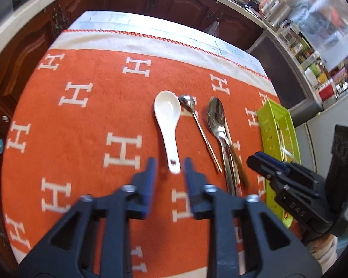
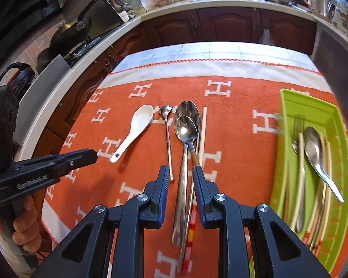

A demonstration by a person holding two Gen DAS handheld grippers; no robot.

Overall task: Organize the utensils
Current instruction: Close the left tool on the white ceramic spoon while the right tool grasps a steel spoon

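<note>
A white ceramic spoon lies on the orange cloth. Its handle end sits between the fingertips of my left gripper, which is open, with the pads clear of it. To its right lie a small metal spoon and two stacked large metal spoons. My right gripper is open, straddling the large spoons' handles and a patterned chopstick, while a pale chopstick lies just right of the spoons. A green tray at the right holds a fork, spoons and chopsticks. Each gripper also shows in the other view: the right gripper and the left gripper.
An orange cloth with white H letters covers the table. Its far edge faces dark wooden cabinets under a pale counter. Pans sit on a stove at the far left. A hand holds the left gripper's handle.
</note>
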